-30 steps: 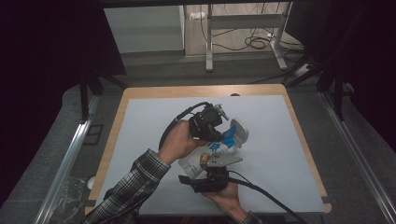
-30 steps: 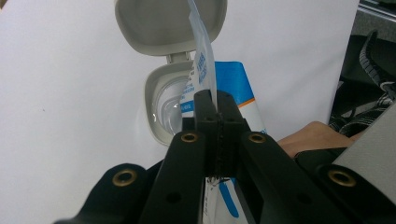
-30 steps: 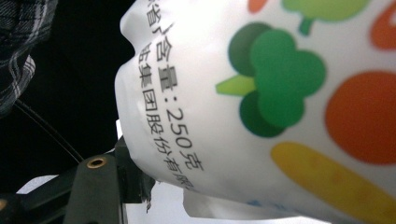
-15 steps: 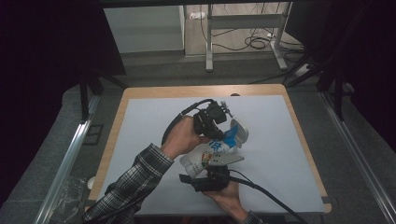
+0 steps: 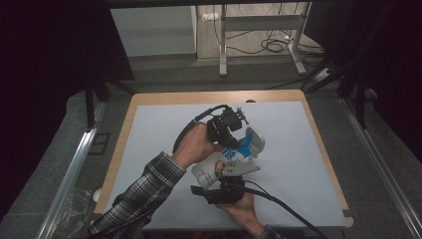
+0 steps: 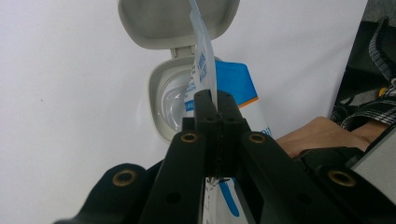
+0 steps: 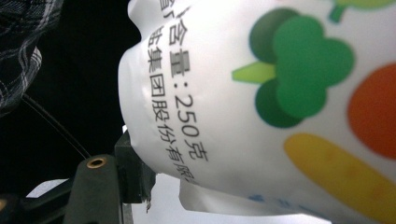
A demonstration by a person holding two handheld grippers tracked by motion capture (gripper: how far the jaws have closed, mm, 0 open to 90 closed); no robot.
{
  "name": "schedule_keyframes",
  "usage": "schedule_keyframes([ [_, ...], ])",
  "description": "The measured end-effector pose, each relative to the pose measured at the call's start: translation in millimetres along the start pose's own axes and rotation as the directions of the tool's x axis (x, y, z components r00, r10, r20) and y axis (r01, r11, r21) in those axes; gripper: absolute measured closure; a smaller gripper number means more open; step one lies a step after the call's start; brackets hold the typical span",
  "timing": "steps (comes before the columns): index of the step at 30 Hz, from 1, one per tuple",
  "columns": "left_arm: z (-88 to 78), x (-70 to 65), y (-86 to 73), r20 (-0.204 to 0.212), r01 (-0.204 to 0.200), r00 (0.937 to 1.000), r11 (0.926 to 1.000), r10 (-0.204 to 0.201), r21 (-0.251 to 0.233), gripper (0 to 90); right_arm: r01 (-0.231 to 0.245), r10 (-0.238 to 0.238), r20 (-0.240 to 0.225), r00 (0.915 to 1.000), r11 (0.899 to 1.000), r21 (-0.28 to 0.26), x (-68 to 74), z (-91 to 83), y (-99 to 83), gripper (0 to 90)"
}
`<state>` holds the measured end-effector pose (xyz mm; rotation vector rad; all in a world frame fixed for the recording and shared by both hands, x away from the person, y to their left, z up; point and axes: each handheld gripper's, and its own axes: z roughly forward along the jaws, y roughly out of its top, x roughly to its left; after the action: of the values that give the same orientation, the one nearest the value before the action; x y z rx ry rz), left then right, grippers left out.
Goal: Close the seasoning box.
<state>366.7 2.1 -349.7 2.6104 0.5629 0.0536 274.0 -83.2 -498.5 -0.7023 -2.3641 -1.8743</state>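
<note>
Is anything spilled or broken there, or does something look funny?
Nothing looks spilled or broken. The odd bit: the white pouch is held up off the table, tilted, by the right gripper. Its lid is flipped open, and the left gripper pinches a thin seal strip sticking up from the open mouth.

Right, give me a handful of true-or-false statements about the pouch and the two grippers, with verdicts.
1. The left gripper pinches a thin seal strip at the pouch's mouth. True.
2. The lid is snapped shut. False: it is flipped open.
3. The right gripper holds the pouch by its body. True.
4. The pouch lies flat on the table, untouched. False: both grippers hold it.
5. The pouch is printed with vegetables. True.
</note>
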Motion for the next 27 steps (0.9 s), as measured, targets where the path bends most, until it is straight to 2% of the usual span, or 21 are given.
schedule_keyframes([
  [27,2.8,1.7,1.9,-0.017,0.001,0.9999,0.9999,-0.001,0.016,90.0,-0.022,0.022,-0.016,0.9996,1.000,-0.005,-2.1,0.0,1.4,35.6],
])
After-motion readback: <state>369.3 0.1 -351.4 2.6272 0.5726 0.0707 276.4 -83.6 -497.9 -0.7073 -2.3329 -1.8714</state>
